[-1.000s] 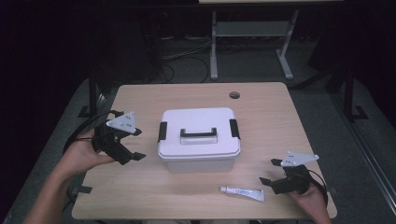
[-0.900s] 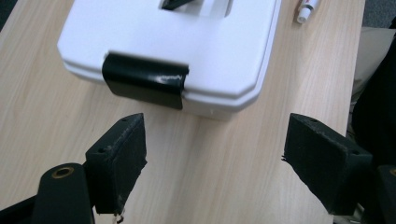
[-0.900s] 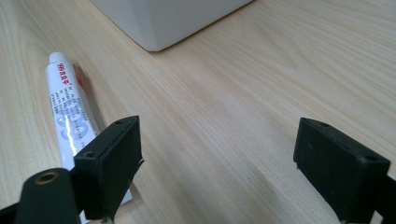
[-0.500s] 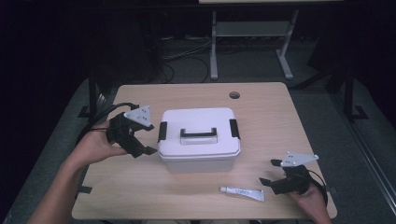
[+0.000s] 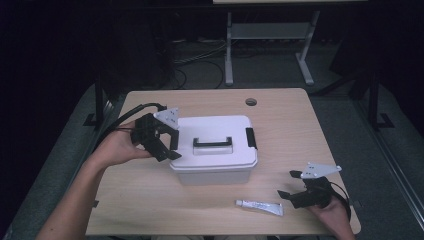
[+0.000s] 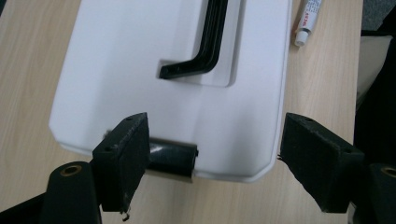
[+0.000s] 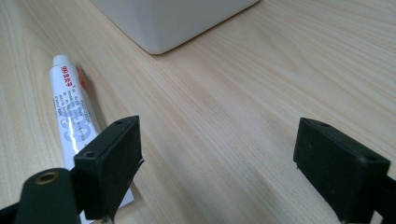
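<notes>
Dark room w/ cables on the floor and a metal stand at 12 o'clock; light wood table (image 5: 300,130) in the middle, grommet hole (image 5: 251,102) near its far edge.

White box (image 5: 215,150) sits at table centre, lid on, black handle (image 5: 213,143) lying flat in a recess on top, black latch (image 5: 250,138) on its 3 o'clock end.

Left gripper (image 5: 169,145) is at the box's 9 o'clock end, held in the person's left hand (image 5: 117,148), grey plate on top, cable trailing off toward 10 o'clock. Jaws apart. In left gripper view the gripper (image 6: 212,163) straddles the box's near end: one jaw in front of the black latch (image 6: 170,157) on that end, the other jaw just off the lid's corner over bare table. Can't tell if either jaw touches the box. Handle (image 6: 205,46) runs toward 12 o'clock in that view.

Right gripper (image 5: 291,185) rests low at abt 4 o'clock from the box, near the table's front-right corner, in the right hand (image 5: 332,215). Jaws wide apart, clamped on nothing. In right gripper view the gripper (image 7: 217,163) points across bare wood; box corner at 12 o'clock, well apart.

White tube (image 5: 259,205) w/ red print lies flat at abt 5 o'clock from the box, just beside the right gripper's jaw; in right gripper view the tube (image 7: 70,116) lies at 9–10 o'clock, cap end away, its tail behind that jaw.
</notes>
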